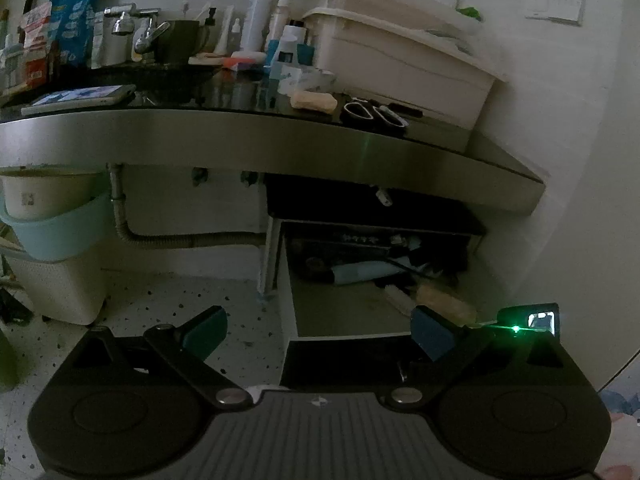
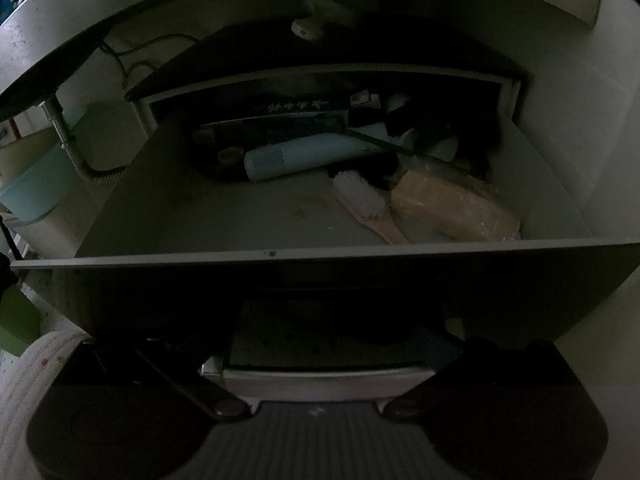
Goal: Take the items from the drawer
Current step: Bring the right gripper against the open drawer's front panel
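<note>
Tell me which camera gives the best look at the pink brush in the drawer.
The right wrist view. It looks down into the open drawer, so the brush shows whole, bristles and handle, beside the tan block. The left wrist view shows only a small, dim part of the brush, far off.

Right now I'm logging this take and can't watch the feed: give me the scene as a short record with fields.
drawer: pulled open, under the counter
inside, right side: pink-handled brush beside a tan wrapped block
inside, back: pale blue tube lying on its side among dark clutter
left gripper: open, holding nothing, in front of the drawer
right gripper: low at the drawer front, too dark to tell its state
items removed: none visible in either gripper
</note>
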A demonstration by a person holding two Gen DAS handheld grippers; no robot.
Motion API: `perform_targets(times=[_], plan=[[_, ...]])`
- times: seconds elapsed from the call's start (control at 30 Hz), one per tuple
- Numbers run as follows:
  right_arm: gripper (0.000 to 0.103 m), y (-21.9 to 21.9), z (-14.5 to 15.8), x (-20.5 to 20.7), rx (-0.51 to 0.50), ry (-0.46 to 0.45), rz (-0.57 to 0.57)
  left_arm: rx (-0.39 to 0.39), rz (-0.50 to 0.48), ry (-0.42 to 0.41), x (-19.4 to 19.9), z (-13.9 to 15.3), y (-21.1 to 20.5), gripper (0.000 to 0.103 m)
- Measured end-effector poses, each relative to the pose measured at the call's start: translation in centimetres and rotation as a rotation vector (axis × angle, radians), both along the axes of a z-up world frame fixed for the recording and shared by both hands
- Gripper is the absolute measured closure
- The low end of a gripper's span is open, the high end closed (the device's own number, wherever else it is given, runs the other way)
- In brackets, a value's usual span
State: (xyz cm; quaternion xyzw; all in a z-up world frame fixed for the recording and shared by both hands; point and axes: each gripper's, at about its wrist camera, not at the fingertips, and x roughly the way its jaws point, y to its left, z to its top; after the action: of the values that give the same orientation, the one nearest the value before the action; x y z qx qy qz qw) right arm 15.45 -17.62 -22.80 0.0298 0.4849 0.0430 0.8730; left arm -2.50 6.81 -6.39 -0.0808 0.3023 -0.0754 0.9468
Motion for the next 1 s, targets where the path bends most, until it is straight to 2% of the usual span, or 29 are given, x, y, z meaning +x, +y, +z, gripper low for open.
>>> perform_targets(times=[0.67, 1.0], plan=[[0.0, 0.1, -0.8, 2.4, 0.011, -0.011, 0.004, 0.02, -0.001, -0.01, -0.5, 0.4, -0.3, 0.004], [0.0, 0.3, -0.9, 1.6, 0.012, -0.015, 0.004, 0.027, -0.019, -0.013, -0.6, 0.3, -0.7, 0.004]])
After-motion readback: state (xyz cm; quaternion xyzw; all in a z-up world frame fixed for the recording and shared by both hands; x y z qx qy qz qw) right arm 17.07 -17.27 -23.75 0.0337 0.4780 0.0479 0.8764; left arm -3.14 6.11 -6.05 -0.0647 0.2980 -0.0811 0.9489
